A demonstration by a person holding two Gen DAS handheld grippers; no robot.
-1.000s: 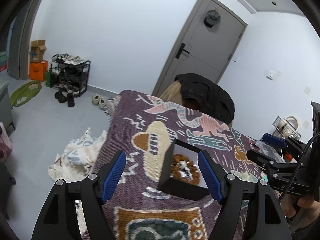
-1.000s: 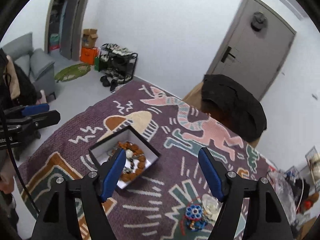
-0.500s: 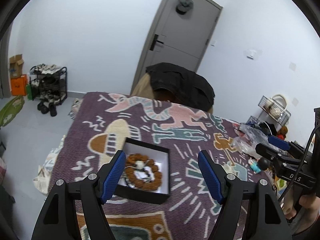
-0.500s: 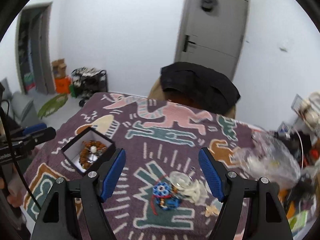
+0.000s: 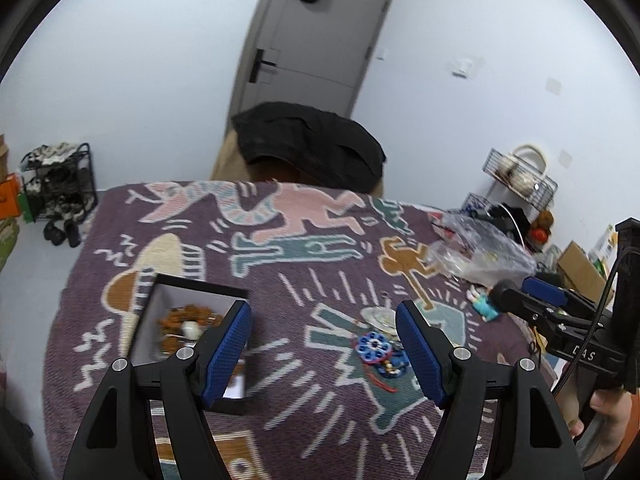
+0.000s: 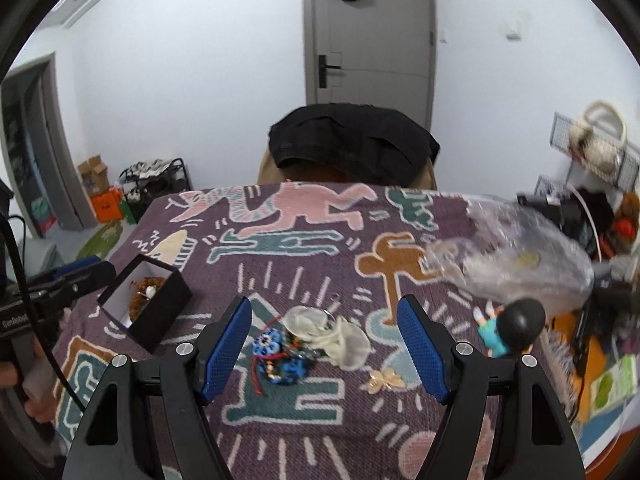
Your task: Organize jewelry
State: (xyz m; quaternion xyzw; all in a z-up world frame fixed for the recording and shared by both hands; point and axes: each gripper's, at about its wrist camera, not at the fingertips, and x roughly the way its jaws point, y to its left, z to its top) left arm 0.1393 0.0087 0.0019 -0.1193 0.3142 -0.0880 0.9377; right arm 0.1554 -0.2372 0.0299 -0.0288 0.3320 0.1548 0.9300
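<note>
Both hand-held grippers are hanging over the tabletop (image 6: 280, 432), which is covered in a purple patterned cloth, and both have their jaws spread wide with nothing between them. The left hand-held gripper (image 5: 323, 346) is over the near left part of the cloth, and its left blue pad overlaps the black box (image 5: 192, 344) in that view. The box is open, white inside, and has a brown bead bracelet (image 5: 180, 320) with one pale bead lying in it.

The right hand-held gripper (image 6: 324, 344) sits above the loose jewelry pile (image 6: 288, 354) in the middle of the cloth: a blue flower-shaped beaded piece (image 6: 266, 342) with a red cord, a crumpled whitish pouch (image 6: 344, 342) touching it, and a small gold bit (image 6: 386, 380) lying just apart to the right. It looks like a butterfly clip, but it's too blurry to be sure.

Right of the pile there's a little figurine (image 6: 508, 332) with a dark round head and teal body, and behind that a crinkled clear plastic bag (image 6: 516, 252). A chair with a black jacket (image 6: 352, 144) draped over it stands at the far edge.
</note>
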